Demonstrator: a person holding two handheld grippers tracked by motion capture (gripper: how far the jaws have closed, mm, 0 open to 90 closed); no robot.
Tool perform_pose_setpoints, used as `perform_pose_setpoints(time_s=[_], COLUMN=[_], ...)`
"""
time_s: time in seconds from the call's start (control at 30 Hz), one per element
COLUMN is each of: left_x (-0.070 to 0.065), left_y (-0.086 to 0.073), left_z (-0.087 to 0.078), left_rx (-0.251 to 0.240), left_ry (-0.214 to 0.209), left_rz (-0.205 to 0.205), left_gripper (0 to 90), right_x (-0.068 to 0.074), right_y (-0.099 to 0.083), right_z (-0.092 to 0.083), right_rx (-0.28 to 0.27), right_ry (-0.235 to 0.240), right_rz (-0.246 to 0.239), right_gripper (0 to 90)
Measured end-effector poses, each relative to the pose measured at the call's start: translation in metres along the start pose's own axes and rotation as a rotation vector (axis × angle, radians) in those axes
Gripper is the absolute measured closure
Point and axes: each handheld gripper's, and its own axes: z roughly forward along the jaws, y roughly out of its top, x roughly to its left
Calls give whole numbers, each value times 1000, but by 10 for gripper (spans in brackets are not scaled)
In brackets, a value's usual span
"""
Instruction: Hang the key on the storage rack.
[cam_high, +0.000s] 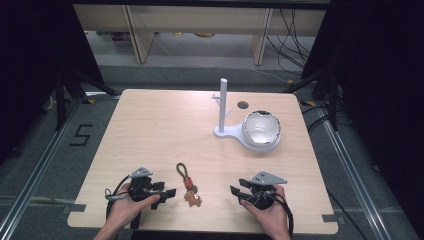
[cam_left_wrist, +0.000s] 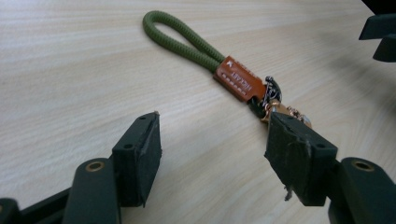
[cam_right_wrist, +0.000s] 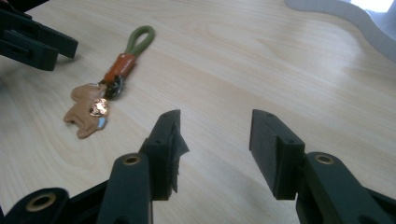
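From above, I see my left tongs (cam_high: 167, 192) and right tongs (cam_high: 235, 191) low over the near worktop (cam_high: 150, 130), the keychain (cam_high: 188, 184) lying flat between them. Left gripper view: jaws spread, grasping nothing, keychain (cam_left_wrist: 219, 70) just beyond. Right gripper view: jaws released, keychain (cam_right_wrist: 107, 88) far left.

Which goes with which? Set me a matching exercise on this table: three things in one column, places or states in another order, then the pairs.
1. keychain
2. bowl
3. left gripper

A. jaws open, nothing between them
B. on the white stand's base, far right of the table
C. flat on the table between the two grippers

Pairs: 1-C, 2-B, 3-A
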Motion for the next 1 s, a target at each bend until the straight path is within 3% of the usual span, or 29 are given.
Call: perform_pose_setpoints(time_s=[0.17,0.27,0.37,0.5,0.57,0.63,0.67,0.7,0.8,1.0], left_x=[-6,-10,-11,-15,-16,-15,-17,-17,-17,-21], left_y=[11,23,29,35,42,43,47,50,55,64], left_z=[4,6,8,13,15,17,19,20,26,37], left_rx=[18,65,85,110,150,135,153,180,228,287], left_ry=[18,38,50,74,98,86,104,112,105,143], left_rz=[4,25,32,7,-2,-10,-27,-20,-26,-39], left_gripper=[342,340,339,340,340,340,339,339,337,339], right_x=[-4,-6,-5,-4,-3,-3,-2,-2,0,1], right_y=[0,2,4,5,7,8,10,10,11,11], right_z=[-2,-5,-7,-8,-8,-8,-8,-8,-7,-8], right_rx=[15,56,61,62,73,78,84,76,87,96], right_ry=[-23,-37,-53,-51,-43,-50,-53,-47,-35,-50], right_rz=[24,44,50,66,70,73,67,70,90,86], right_gripper=[545,540,540,540,540,540,540,540,540,539])
